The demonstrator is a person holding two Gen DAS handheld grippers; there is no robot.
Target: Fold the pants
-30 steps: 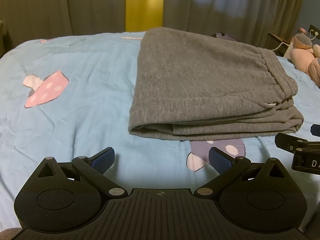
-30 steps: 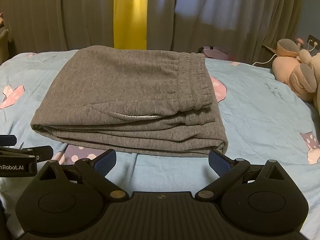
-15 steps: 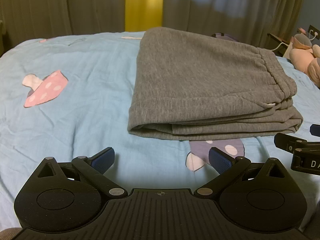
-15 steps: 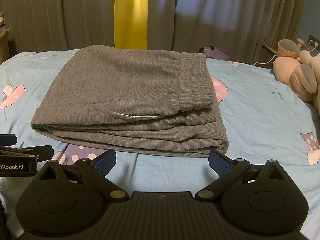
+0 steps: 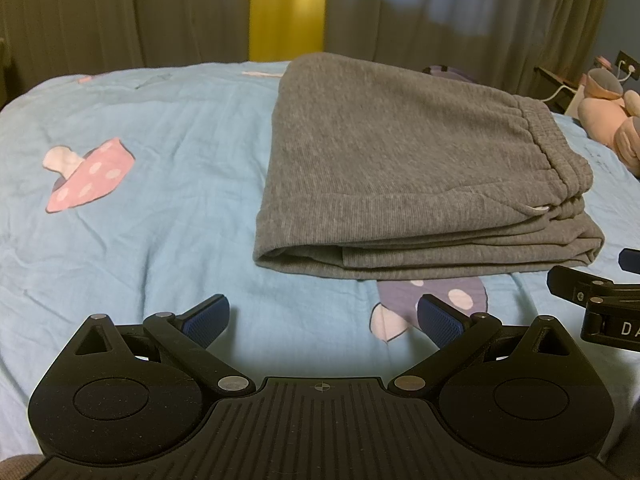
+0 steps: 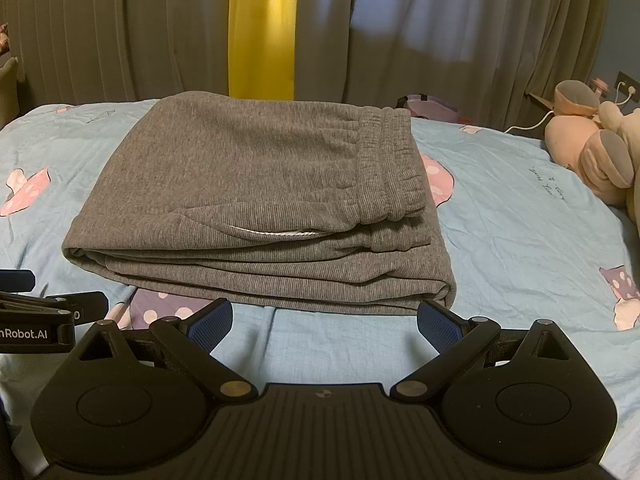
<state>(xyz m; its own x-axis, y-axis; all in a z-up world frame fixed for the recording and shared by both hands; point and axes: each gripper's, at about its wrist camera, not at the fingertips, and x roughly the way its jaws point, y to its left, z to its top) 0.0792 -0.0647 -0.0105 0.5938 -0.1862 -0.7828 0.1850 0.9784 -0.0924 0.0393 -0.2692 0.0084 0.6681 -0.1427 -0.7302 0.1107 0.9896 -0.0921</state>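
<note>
Grey pants [image 6: 256, 204] found folded flat on blue bedsheet [image 6: 520, 248], long axis left-right, waistband to right. Left gripper [image 5: 322, 318] and right gripper [image 6: 324, 320] held spread, empty, short of near edge.

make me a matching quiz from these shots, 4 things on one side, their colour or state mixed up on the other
Things:
1. pants
2. bedsheet
3. plush toy
4. left gripper

Descriptions:
A. pink, at the bed's right edge
B. open, empty
C. grey, folded into a stack
D. light blue with a mushroom print

Pairs: 1-C, 2-D, 3-A, 4-B
</note>
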